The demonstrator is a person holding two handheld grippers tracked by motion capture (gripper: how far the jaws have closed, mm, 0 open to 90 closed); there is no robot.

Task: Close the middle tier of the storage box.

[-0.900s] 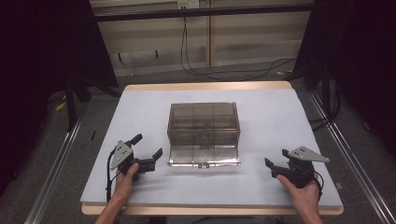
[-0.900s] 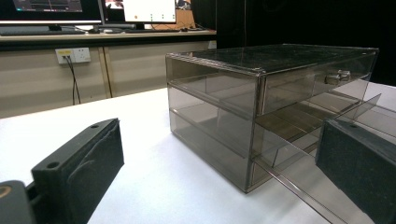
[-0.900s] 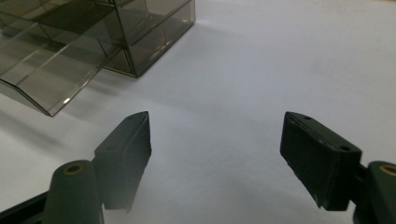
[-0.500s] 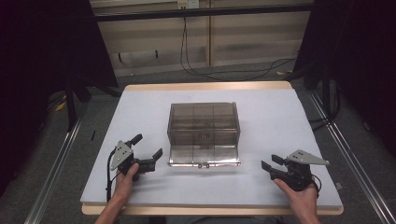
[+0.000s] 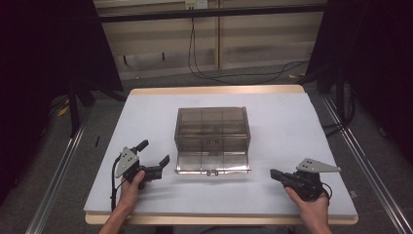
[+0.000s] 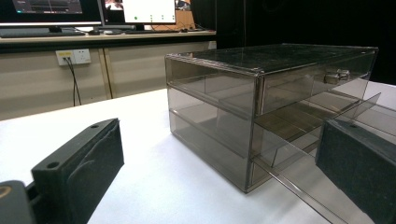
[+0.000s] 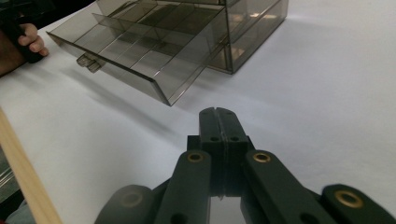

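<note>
Jaws first: my left gripper (image 5: pixel 155 165) is spread wide with nothing between its pads, sitting at the lower left of the high view, while my right gripper (image 5: pixel 281 176) at the lower right is pressed together on nothing, the two pads meeting flat in the right gripper view.

Neither one touches the smoky drawer cabinet (image 5: pixel 213 129), which stands in the middle of that frame on the white table (image 5: pixel 146 112). Its lower drawer (image 5: pixel 213 162) is pulled out toward the bottom of the frame, with its small handle (image 5: pixel 211 172) at the front edge. The compartments look empty as far as I can see.

I judge the drawer is already open, and closing it or putting something in is still ahead.

From the left gripper, the cabinet sits just to the right, near. From the right gripper, the drawer lies up and to the left, apart.
</note>
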